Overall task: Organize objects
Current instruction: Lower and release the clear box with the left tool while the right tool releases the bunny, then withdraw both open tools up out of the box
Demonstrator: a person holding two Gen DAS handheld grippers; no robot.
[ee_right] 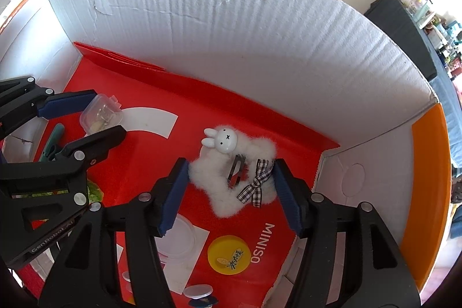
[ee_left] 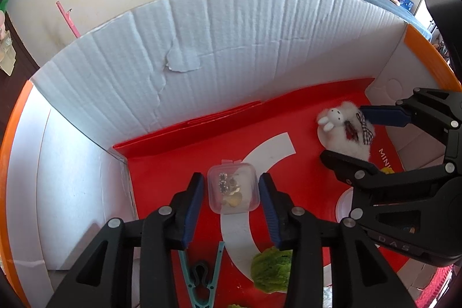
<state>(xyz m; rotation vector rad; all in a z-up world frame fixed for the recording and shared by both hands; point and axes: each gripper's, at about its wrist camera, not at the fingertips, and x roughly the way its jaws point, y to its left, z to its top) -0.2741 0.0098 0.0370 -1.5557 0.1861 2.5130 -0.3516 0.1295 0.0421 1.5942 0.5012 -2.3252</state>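
Observation:
Inside a white cardboard box (ee_left: 231, 42) with a red floor, a small clear plastic case (ee_left: 232, 188) holding trinkets lies between the open fingers of my left gripper (ee_left: 232, 204), with a gap on each side. It also shows in the right wrist view (ee_right: 99, 117). A fluffy white rabbit hair clip (ee_right: 231, 178) with a checked bow lies between the open fingers of my right gripper (ee_right: 229, 192). The pads stand at its edges; contact cannot be told. The clip also shows in the left wrist view (ee_left: 345, 132).
A teal clothes peg (ee_left: 202, 276) and a green fuzzy ball (ee_left: 271, 269) lie near the left gripper. A yellow round lid (ee_right: 229, 254), a clear round lid (ee_right: 179, 238) and a white disc (ee_right: 197, 290) lie near the right gripper. Box walls (ee_right: 260, 48) enclose all sides.

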